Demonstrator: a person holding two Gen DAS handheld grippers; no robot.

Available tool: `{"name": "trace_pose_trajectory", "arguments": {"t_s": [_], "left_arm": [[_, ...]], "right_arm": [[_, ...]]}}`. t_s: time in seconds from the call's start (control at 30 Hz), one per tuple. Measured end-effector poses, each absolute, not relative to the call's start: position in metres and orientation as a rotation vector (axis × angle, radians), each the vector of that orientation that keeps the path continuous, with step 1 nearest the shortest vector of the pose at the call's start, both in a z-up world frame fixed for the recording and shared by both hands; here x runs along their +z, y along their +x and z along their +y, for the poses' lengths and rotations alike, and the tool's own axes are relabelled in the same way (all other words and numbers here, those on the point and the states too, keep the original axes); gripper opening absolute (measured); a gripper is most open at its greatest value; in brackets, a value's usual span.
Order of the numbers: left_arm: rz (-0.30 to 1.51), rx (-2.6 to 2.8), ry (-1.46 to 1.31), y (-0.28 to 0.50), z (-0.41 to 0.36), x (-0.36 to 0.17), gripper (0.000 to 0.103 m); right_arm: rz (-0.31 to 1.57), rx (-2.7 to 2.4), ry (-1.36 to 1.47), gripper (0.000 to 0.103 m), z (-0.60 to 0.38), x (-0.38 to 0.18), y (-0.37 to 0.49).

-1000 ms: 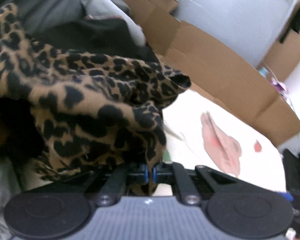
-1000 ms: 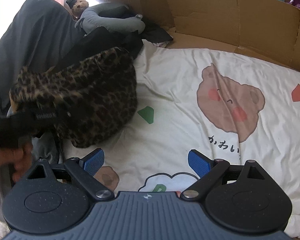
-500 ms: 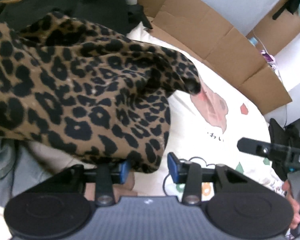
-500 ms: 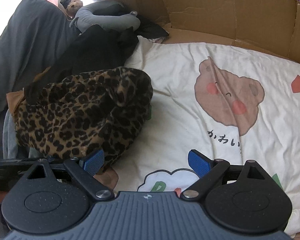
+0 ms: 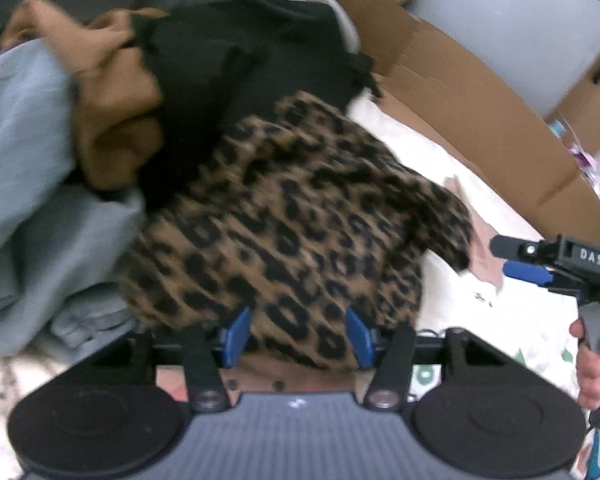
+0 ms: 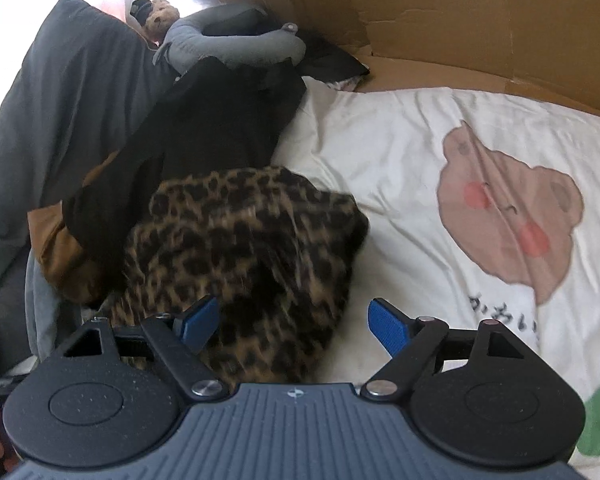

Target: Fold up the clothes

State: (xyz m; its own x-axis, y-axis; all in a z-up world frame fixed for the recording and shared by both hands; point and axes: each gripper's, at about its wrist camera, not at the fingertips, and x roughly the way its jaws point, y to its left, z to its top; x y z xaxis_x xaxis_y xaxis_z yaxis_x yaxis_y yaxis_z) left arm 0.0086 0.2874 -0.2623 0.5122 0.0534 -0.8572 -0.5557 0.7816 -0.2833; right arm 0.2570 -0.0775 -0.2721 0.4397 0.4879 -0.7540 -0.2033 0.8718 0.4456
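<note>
Crumpled leopard-print fabric garment (image 6: 244, 264) as landmark, heaped on white cartoon-bear bedsheet (image 6: 400, 152). Left of it: tan cloth (image 5: 112, 120) and grey-blue clothing (image 5: 24, 184); black garment (image 6: 220, 128) behind. Left claw (image 5: 298, 334) spread open, blue pads (image 5: 236, 334) straddling near edge, no grip. Right claw (image 6: 294, 322) wide open at right hem, empty.

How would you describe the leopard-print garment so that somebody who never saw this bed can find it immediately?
Start at the white bedsheet with the brown bear print. At its left edge lies a heap of clothes; the leopard-print garment is its nearest piece. Only it has black spots on tan; the black garment and plain tan cloth beside it have none.
</note>
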Motion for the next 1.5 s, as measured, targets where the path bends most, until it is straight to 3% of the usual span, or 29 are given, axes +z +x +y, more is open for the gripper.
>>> {"name": "trace_pose_trajectory", "arguments": {"t_s": [0.23,0.47,0.57,1.03,1.5], "left_arm": [[0.988,0.468,-0.58,0.009,0.317,-0.267,0.062],[1.006,0.471,-0.592,0.009,0.308,-0.283,0.063],[1.002,0.478,-0.592,0.008,0.31,-0.284,0.062],[0.932,0.502,-0.565,0.001,0.299,-0.256,0.063],[0.97,0.442,-0.435,0.057,0.285,-0.25,0.064]], "right_arm": [[1.063,0.438,0.327,0.083,-0.069,-0.292,0.281],[1.141,0.438,0.375,0.042,-0.062,-0.328,0.302],[1.155,0.485,0.387,0.002,-0.061,-0.33,0.305],[1.278,0.582,0.193,0.001,-0.109,-0.275,0.284],[1.387,0.625,0.184,0.001,-0.177,-0.275,0.271]]}}
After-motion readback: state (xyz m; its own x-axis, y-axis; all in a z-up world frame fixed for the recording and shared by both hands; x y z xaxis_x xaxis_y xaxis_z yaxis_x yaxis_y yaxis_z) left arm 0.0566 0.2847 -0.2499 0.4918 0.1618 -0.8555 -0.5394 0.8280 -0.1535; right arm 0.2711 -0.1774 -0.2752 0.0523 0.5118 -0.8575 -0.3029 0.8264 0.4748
